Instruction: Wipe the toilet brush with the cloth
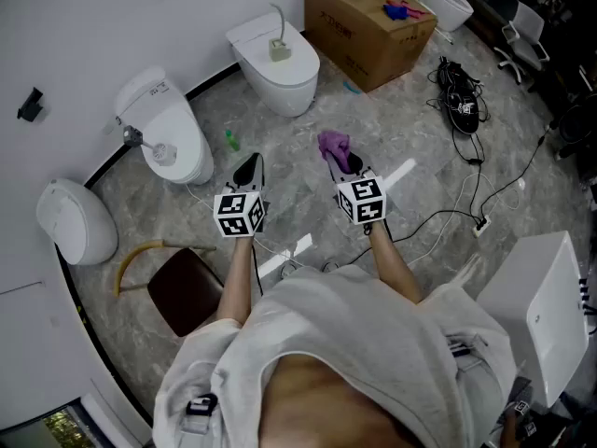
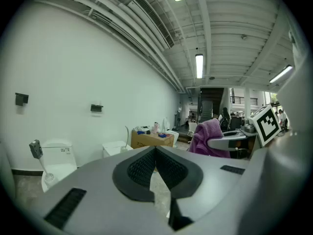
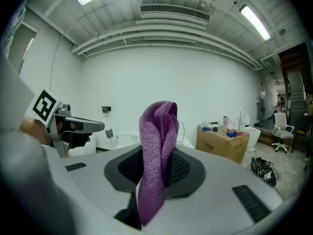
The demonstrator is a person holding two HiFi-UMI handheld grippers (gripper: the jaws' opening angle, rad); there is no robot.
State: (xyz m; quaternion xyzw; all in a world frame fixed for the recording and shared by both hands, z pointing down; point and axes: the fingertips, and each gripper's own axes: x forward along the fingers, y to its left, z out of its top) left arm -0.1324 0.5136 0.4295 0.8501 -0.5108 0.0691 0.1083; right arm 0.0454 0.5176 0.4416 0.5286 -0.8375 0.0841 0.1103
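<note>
My right gripper is shut on a purple cloth, held above the floor. In the right gripper view the cloth stands up between the jaws and hangs down in front. My left gripper is level with it on the left, shut and holding nothing; its pads meet at the tip. A brush-like thing with a grey handle and a round head rests on the left toilet, well ahead of both grippers. A curved white handle in a holder stands on the middle toilet.
A third toilet sits at the far left by the wall. A cardboard box with small items stands at the back. Black cables lie on the right floor. A brown stool, yellow hose, green bottle and white cabinet are nearby.
</note>
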